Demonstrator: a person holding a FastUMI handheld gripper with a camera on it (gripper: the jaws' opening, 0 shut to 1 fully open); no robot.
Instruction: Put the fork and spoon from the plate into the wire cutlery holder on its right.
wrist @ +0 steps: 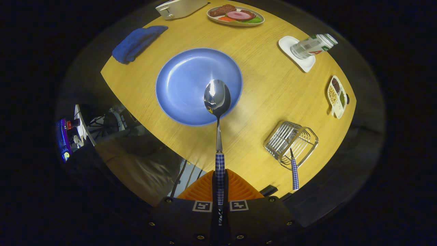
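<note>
From the view that rides on the tool (220, 191), its two fingers are pressed together on the checked handle of the spoon (217, 99), with no gap showing on either side of the handle. The spoon points straight ahead of the fingers, its shiny bowl held above the near rim of the blue plate (191, 82), which lies bare on the wooden table (266, 99). To the right of the plate, and well apart from it, stands the wire cutlery holder (290, 140); the fork (294, 171) already sits in it, leaning with its checked handle sticking out toward the near table edge. Beyond the plate on the left lies a folded blue cloth (138, 42). Farther back are a pale toaster (179, 7) and an oval dish of food (235, 15). On the right, a bottle (314, 45) lies tipped on a small white tray (302, 59), and a divided dish of seeds (337, 96) sits near the table's right edge.
</note>
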